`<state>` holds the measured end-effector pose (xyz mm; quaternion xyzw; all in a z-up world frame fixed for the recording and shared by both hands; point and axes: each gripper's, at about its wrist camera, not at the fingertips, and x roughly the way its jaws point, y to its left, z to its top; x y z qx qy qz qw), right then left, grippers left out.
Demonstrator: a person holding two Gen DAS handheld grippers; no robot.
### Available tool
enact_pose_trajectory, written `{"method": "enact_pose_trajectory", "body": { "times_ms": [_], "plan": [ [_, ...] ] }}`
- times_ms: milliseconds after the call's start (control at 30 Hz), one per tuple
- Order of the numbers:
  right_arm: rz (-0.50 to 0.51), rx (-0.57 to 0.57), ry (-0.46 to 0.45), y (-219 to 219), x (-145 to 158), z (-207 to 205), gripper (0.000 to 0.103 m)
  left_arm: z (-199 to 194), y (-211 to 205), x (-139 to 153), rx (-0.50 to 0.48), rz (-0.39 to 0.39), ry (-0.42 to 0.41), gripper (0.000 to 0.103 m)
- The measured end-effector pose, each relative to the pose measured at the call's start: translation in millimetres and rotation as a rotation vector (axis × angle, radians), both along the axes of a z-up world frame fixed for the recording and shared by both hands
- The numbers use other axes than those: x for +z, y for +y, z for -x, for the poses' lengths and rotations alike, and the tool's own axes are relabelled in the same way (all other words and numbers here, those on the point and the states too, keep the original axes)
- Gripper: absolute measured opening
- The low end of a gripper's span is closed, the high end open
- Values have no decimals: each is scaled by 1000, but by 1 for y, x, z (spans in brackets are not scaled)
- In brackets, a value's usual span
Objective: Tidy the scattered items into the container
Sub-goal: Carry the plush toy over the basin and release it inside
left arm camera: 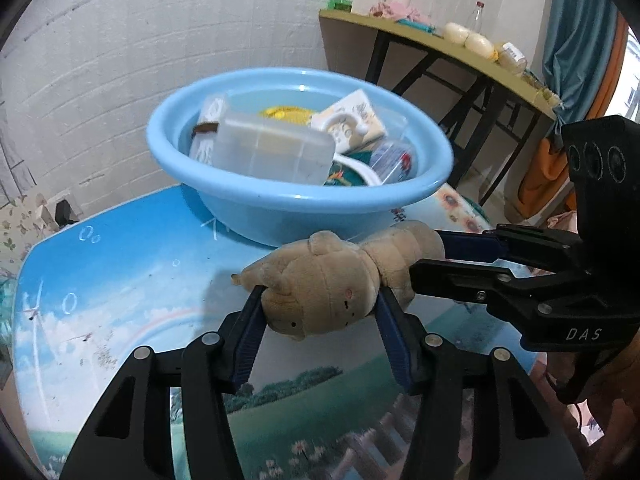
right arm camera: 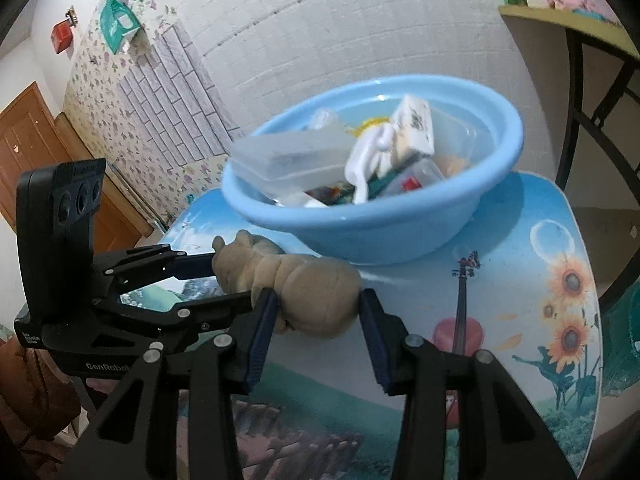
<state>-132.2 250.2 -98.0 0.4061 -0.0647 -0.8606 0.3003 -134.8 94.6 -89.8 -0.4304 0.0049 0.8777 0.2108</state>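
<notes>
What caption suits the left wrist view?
Two tongs grip a tan plush toy before a full blue basin.

Plush toy (left arm camera: 320,292) fuzzy cloth; basin (left arm camera: 304,208) glossy plastic.

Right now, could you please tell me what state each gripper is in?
Left gripper: closed on the plush toy's head.
Right gripper: closed on the plush toy's body.

Light: bright, even daylight indoors.
Source: window (left arm camera: 632,76), overexposed.
Shadows: soft, under the basin (right arm camera: 400,236) on the table (right arm camera: 560,360).
Blur: basin rim smeared in both views.
Distortion: fisheye curve, dark vignette corners.
</notes>
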Motion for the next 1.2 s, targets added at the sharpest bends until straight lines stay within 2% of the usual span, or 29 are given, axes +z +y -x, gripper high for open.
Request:
{"method": "enact_pose_trajectory", "body": {
  "times_ms": [300, 500, 733, 1200],
  "plan": [
    [4, 17, 109, 1, 39, -29, 43, -27, -4, 37, 16, 9, 108, 53],
    [23, -7, 178, 4, 61, -34, 43, -23, 0, 55, 15, -1, 157, 53],
    [33, -61, 201, 21, 65, -14, 43, 3, 16, 61, 8, 5, 174, 53],
    [56, -119, 221, 30, 61, 58, 42, 76, 34, 63, 39, 53, 197, 53]
  ]
}}
